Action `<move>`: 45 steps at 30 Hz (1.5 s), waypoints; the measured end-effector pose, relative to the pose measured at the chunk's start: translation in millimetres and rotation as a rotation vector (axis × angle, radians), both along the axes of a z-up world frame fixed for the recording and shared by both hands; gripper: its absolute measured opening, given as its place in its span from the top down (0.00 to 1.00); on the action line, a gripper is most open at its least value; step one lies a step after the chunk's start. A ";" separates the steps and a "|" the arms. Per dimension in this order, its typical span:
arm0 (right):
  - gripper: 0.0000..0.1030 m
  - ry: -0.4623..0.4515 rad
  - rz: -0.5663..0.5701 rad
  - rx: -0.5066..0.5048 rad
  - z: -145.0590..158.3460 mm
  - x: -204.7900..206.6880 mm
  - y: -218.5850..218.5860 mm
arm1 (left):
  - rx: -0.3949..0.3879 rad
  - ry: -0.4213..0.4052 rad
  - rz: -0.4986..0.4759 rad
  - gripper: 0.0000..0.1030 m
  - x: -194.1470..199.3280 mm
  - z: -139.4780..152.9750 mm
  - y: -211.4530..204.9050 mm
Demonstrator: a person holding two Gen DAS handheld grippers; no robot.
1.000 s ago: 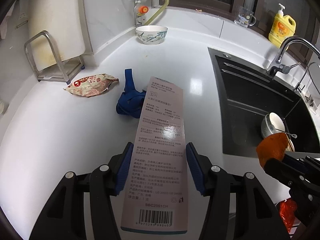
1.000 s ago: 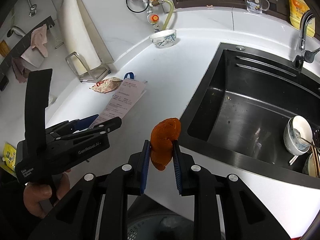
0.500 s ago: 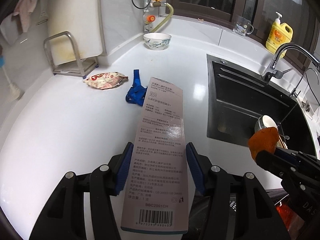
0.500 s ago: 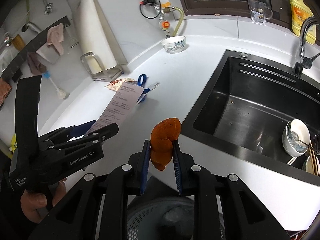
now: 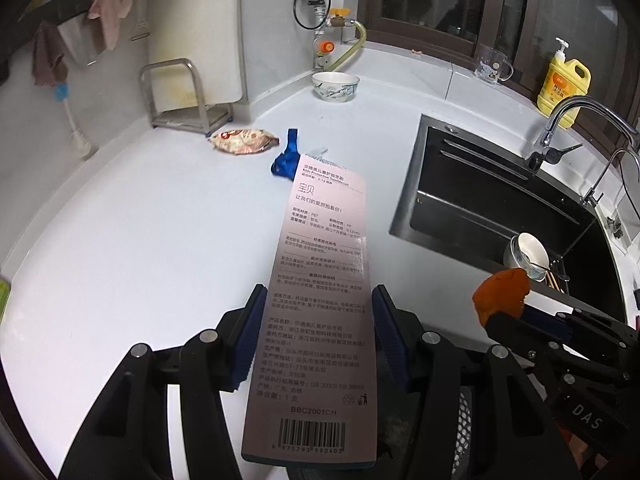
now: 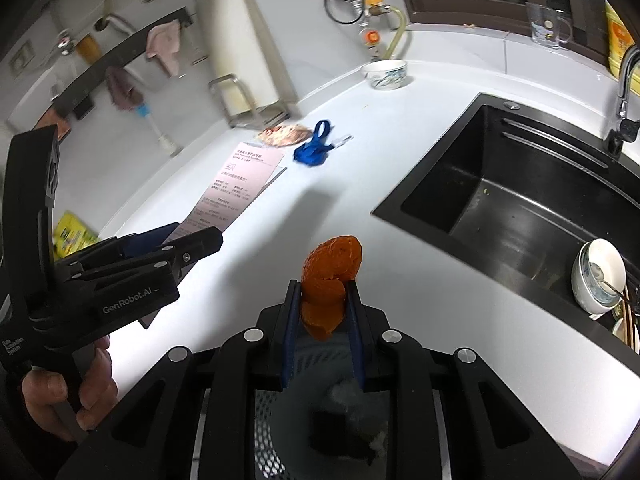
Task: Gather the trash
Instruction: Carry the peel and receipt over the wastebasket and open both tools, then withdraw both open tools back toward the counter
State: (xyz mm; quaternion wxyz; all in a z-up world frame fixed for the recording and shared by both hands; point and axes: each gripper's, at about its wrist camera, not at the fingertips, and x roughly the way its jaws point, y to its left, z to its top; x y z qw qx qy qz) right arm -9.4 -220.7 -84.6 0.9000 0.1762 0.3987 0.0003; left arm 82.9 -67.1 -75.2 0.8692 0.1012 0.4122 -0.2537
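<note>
The orange peel (image 6: 330,280), a curled, matte, lumpy piece, is clamped between the blue pads of the right gripper (image 6: 322,308), whose jaws stand narrow on it. It hangs above a round mesh bin (image 6: 264,408) that shows below the fingers, with dark and grey trash inside. The card (image 5: 320,300), a long, flat, pale pink strip of stiff packaging printed with text and a barcode, sits between the ribbed blue pads of the left gripper (image 5: 318,336), jaws about half apart and pressing on its two long edges; it sticks out forward over the desk (image 5: 140,240).

Two more scraps lie on the smooth, glossy white desk, well ahead of both grippers: one crinkled foil snack wrapper (image 5: 244,141) and, just beside it, one crumpled blue scrap (image 5: 286,158). One patterned ceramic bowl (image 5: 335,86) stands further back near the wall. To the right is a dark rectangular sink (image 5: 500,208) holding dishes, with a curved metal tap (image 5: 568,120) behind it. A hand (image 6: 68,392) grips the left gripper's handle.
</note>
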 end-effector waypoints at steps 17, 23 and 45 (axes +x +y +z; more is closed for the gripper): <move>0.79 0.079 0.137 0.017 -33.5 -70.8 -7.7 | 0.048 0.044 0.089 0.49 -98.0 -19.5 -5.8; 0.79 0.122 0.154 0.036 -52.4 -81.9 -8.9 | 0.080 0.089 0.095 0.49 -117.8 -39.5 -6.2; 0.57 0.157 0.183 0.064 -72.3 -88.6 -6.7 | 0.084 0.153 0.170 0.31 -134.0 -58.2 6.6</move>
